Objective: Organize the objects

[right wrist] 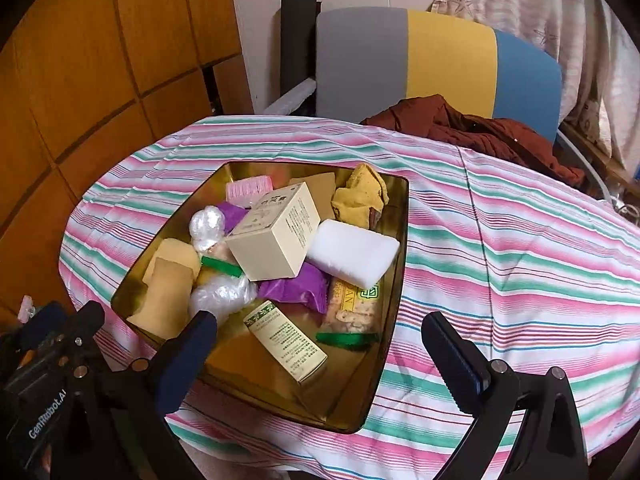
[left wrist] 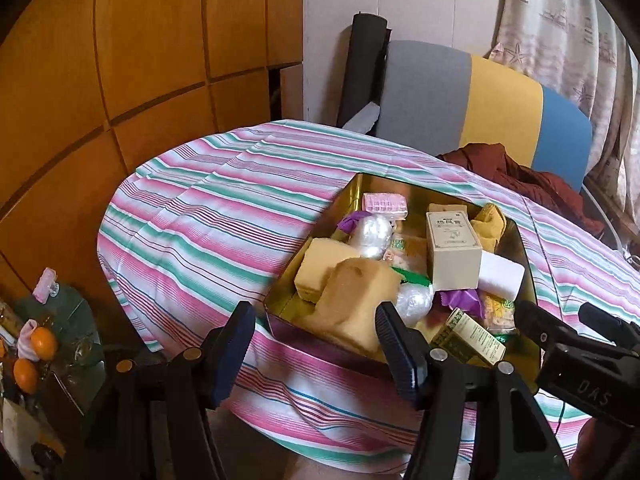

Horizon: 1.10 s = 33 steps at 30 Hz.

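A gold tin tray (left wrist: 336,206) (right wrist: 352,400) sits on the striped tablecloth (left wrist: 208,216) (right wrist: 500,280), packed with small items. These include a beige carton (left wrist: 454,252) (right wrist: 276,236), a white block (left wrist: 502,274) (right wrist: 352,252), yellow sponges (left wrist: 348,296) (right wrist: 168,288), purple wrappers (right wrist: 296,288), clear plastic bundles (left wrist: 372,236) (right wrist: 222,294), a green-labelled box (left wrist: 468,338) (right wrist: 286,340), a snack packet (right wrist: 352,310), a pink pack (left wrist: 384,202) and a mustard cloth (right wrist: 360,196). My left gripper (left wrist: 316,348) hangs open over the tin's near left corner. Over the near edge, my right gripper (right wrist: 324,352) is open and holds nothing.
A chair (left wrist: 472,96) (right wrist: 440,60) with a grey, yellow and blue back stands behind the table, a dark red garment (right wrist: 472,132) on it. Wooden panels (left wrist: 140,40) line the left. A low stand with oranges (left wrist: 42,344) sits at the far left. Curtains (right wrist: 540,0) hang at the right.
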Available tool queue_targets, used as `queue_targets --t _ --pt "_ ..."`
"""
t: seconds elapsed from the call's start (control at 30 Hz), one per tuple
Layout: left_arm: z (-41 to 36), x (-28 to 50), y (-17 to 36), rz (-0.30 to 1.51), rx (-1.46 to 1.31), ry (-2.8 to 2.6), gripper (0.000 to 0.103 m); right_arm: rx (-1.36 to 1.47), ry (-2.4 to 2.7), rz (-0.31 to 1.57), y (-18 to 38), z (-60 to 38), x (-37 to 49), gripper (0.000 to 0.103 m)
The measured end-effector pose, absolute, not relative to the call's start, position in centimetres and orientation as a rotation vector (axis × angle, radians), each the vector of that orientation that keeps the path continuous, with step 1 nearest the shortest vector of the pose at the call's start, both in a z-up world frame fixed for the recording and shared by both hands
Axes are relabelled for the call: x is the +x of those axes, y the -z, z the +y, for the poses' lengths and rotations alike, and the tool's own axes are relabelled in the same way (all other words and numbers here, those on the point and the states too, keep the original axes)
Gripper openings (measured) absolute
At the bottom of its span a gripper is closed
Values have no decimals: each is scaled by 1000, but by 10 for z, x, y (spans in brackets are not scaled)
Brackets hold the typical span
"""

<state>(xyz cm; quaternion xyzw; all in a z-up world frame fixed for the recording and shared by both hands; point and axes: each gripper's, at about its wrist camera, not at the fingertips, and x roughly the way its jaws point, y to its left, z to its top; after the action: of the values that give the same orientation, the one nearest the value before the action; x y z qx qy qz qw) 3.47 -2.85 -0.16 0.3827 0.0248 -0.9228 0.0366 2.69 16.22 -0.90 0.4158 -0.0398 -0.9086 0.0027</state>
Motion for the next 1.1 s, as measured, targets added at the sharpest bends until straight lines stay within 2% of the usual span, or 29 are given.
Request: queue_targets --t 0.33,1.1 --pt "-19 36 -1 12 1179 2823 63 1299 2861 -189 10 169 28 103" --pt "-10 38 5 -60 1243 2800 63 1297 2875 -170 13 166 28 103"
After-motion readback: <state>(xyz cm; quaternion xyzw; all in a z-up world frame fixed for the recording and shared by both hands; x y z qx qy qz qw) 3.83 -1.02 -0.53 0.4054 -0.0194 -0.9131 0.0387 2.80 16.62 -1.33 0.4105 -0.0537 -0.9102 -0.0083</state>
